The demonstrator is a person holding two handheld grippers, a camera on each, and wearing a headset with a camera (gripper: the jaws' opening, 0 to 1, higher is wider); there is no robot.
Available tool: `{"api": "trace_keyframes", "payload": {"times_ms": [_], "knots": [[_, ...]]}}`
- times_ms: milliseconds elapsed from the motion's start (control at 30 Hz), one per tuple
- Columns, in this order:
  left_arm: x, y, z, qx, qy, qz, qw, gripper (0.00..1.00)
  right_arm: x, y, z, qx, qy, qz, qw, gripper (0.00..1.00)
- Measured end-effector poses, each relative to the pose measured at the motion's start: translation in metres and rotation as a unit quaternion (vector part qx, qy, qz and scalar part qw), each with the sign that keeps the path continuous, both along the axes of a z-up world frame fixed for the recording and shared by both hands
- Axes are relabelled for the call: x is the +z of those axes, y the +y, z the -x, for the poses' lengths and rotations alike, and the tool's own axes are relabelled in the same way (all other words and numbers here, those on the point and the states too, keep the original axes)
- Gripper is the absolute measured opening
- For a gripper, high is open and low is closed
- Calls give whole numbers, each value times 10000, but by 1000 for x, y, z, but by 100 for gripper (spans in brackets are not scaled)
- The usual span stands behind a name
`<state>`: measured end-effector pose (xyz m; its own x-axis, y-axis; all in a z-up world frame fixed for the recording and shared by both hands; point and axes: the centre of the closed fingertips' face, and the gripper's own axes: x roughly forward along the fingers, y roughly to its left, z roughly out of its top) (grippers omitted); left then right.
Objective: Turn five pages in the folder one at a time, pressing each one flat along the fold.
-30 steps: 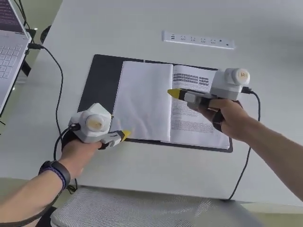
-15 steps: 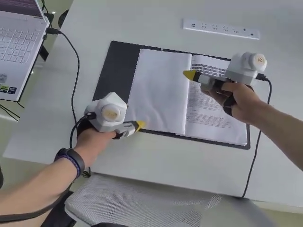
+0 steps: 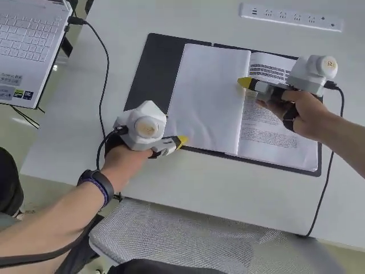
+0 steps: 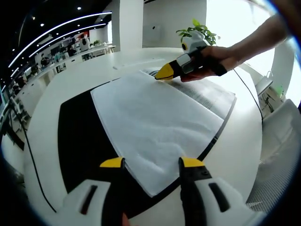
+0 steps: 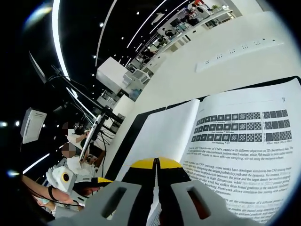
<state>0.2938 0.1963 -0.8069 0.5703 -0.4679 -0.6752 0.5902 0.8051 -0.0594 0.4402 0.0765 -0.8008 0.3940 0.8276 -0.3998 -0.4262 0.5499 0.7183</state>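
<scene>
My L gripper point(image 4: 152, 163) spread wide at blank page point(image 3: 208, 97) corner; R gripper point(image 3: 245, 83) pinched together, tip on folder point(image 3: 154, 68) fold.

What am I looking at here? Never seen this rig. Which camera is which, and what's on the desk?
There is no robot. A person holds a hand-held gripper in each hand, a two-jaw tool with yellow tips. The wide picture comes from a camera on the person's headset, looking down at the white table. The two round pictures come from fisheye cameras, one riding on each gripper and looking along its jaws.

On the table lies an open black folder, with a blank page on one side and a printed page on the other. A laptop and a power strip sit further off.

The left hand-held gripper has its jaws open at the blank page's near corner, gripping nothing. The right hand-held gripper has its jaws shut, with the tips at the fold between the pages.
</scene>
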Motion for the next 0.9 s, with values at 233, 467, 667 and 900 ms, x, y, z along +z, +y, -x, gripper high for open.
{"api": "trace_keyframes", "payload": {"times_ms": [233,467,667,900], "knots": [[4,-1,2,-2,13,5,10000,45,4,2,7,9,8,-164,9999,0],[5,-1,2,10,21,-8,10000,45,8,4,11,121,-79,-144,9998,0],[5,-1,2,13,25,-12,10000,45,7,0,-9,-28,-126,-172,9998,0],[2,0,0,-4,45,5,10000,45,2,-4,-43,-372,-22,-363,9986,0]]}}
